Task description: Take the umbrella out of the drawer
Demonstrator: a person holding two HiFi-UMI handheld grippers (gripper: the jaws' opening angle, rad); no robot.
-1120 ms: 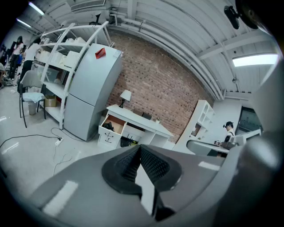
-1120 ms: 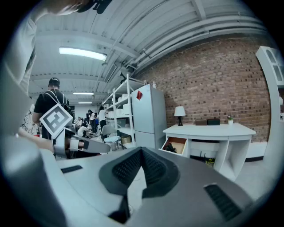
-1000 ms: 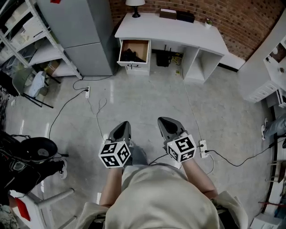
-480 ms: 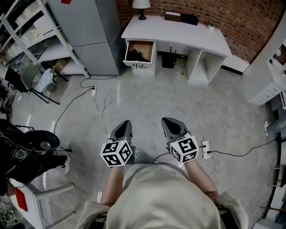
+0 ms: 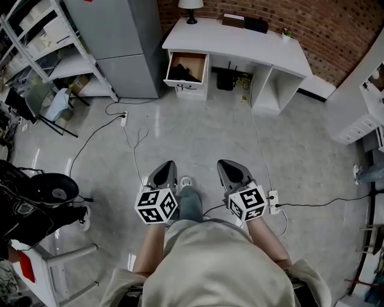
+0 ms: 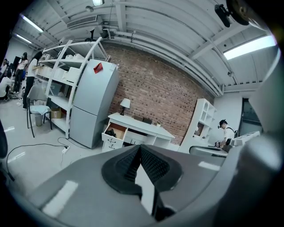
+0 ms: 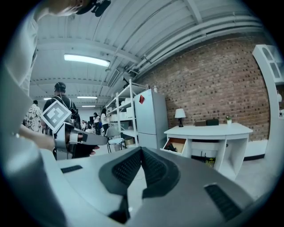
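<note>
Stepping forward, the person has brought one leg (image 5: 191, 205) and its shoe (image 5: 185, 181) out between the two grippers. The white desk (image 5: 240, 45) has slid a little to the right in the head view.

A wide stretch of gray floor (image 5: 198, 132) lies between the person and the desk, so both hands are well apart from it. The drawer (image 5: 187, 67) at the desk's left end is pulled open. A dark thing (image 5: 182, 73) lies inside it. It is too small to be sure, but I think it is the umbrella.

The left gripper (image 5: 167, 165) and the right gripper (image 5: 224, 163) are held out in front, side by side, pointing toward the desk. Both have their fingers pressed together with nothing between them.

So I think the job is at the walking-up step. Next the person needs to get close to the drawer, spread one gripper's fingers, and reach in around the dark thing.

Counting: one tall gray fridge (image 5: 117, 36), one desk, one open drawer, two grippers, one lamp (image 5: 191, 6), one dark thing in the drawer.
</note>
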